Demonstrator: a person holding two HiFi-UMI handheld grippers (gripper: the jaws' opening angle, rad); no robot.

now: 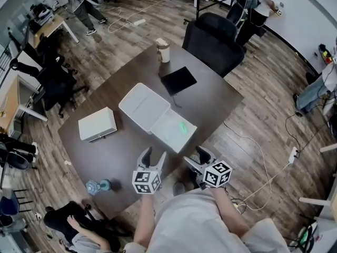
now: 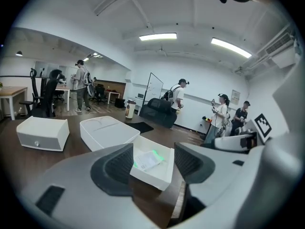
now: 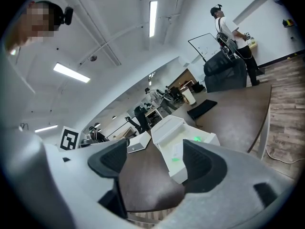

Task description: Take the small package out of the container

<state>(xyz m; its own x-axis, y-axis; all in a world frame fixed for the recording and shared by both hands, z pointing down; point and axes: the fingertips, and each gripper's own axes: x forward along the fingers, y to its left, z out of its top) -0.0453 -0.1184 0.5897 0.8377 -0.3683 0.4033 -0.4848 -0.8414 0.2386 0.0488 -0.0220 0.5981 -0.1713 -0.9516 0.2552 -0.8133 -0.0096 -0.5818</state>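
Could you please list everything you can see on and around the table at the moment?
table: one, dark brown, centre of the room
container: one, white, open, near edge of the table
lid: one, white, folded back beside the container
package: one, pale with green, inside the container
box: one, white, left part of the table
mat: one, black, beyond the lid
cup: one, pale, far edge of the table
bottle: one, bluish, lying near the table's left corner
chair: one, black, far side of the table
left gripper: one, grey, open, empty, short of the container
right gripper: one, grey, open, empty, short of the container
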